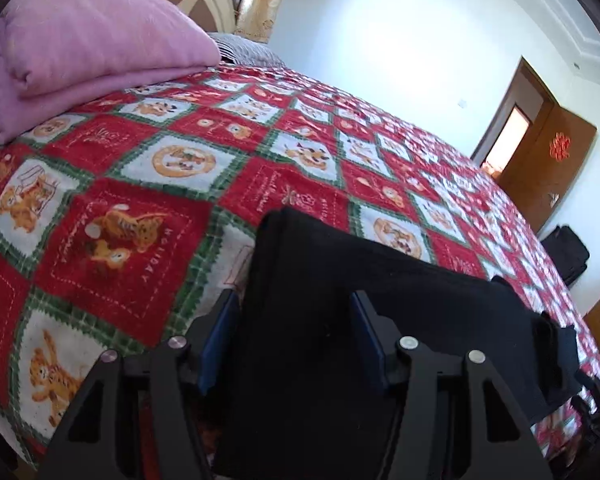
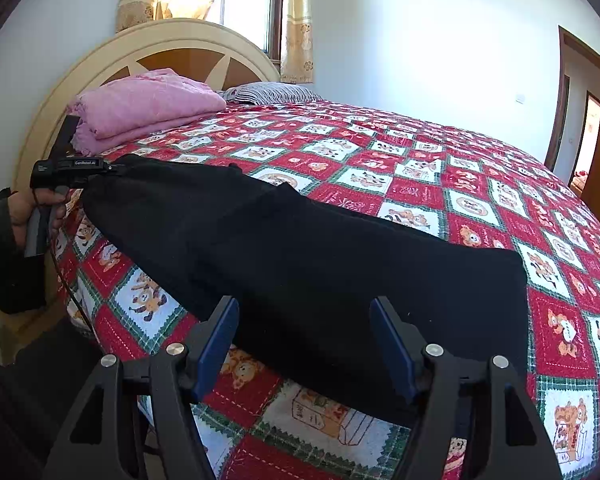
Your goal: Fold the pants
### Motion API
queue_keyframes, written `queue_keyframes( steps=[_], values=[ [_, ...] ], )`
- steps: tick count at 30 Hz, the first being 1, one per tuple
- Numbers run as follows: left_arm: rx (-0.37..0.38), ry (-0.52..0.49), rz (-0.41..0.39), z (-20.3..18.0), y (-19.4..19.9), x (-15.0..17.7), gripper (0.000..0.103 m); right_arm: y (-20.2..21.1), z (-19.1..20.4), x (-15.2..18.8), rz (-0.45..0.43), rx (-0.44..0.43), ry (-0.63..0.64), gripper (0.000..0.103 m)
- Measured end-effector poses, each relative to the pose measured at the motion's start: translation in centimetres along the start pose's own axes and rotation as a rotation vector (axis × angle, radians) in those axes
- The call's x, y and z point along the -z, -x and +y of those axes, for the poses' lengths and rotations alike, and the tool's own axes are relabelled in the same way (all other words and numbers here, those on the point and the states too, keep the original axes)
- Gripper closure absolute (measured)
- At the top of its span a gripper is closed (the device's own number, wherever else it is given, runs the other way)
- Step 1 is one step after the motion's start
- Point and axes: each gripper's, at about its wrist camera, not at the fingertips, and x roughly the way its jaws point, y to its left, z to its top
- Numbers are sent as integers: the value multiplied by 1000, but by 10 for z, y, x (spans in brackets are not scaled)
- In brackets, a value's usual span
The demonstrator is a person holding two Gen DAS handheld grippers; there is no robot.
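Observation:
Black pants (image 2: 300,248) lie stretched across the near side of a bed covered by a red and white patchwork quilt (image 2: 420,168). One end hangs at the bed's left edge. A hand holds my left gripper (image 2: 114,167) at that end. In the left wrist view the pants (image 1: 380,280) fill the gap between its blue pads (image 1: 220,336), and the cloth runs on under the right finger; I see no pinch, so my left gripper (image 1: 294,300) reads as open. My right gripper (image 2: 306,304) stands open over the pants' near edge, close to the other end.
A folded pink blanket (image 2: 144,104) and a striped pillow (image 2: 268,92) sit by the cream headboard (image 2: 172,40). A wooden door (image 1: 548,168) stands open at the far right, with a dark bag (image 1: 568,252) on the floor. The bed's near edge drops off by my right gripper.

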Motion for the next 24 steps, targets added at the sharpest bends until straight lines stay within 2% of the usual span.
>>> queue_keyframes(
  steps=[2,3,4,7,9,10,11,14,15,16,20,24],
  values=[
    [0,-19,13,0,2,-2,53,1,0,0,-3,0,0,34],
    [23,-21,21,0,4,-3,69,1,0,0,-3,1,2,34],
    [34,-26,23,-3,8,-3,80,2,0,0,-5,2,4,34],
    [11,-83,8,-17,14,-4,80,1,0,0,-3,1,6,34],
    [6,-81,32,-18,8,-3,79,0,2,1,1,1,8,34],
    [-11,-69,44,-14,4,-2,67,0,2,1,4,1,12,34],
    [-8,-38,39,-8,1,-2,63,0,3,1,3,2,15,34],
    [33,10,32,-1,1,-2,66,4,4,0,-11,8,20,34],
    [38,5,36,-3,2,-2,75,5,3,-1,-17,10,18,34],
    [59,6,39,-5,4,-2,82,6,2,-1,-21,13,15,34],
    [158,52,-2,-17,31,-10,82,16,-6,-10,-30,56,1,34],
    [272,58,-28,-51,58,-23,82,26,-26,-23,-24,86,-74,34]
  ],
)
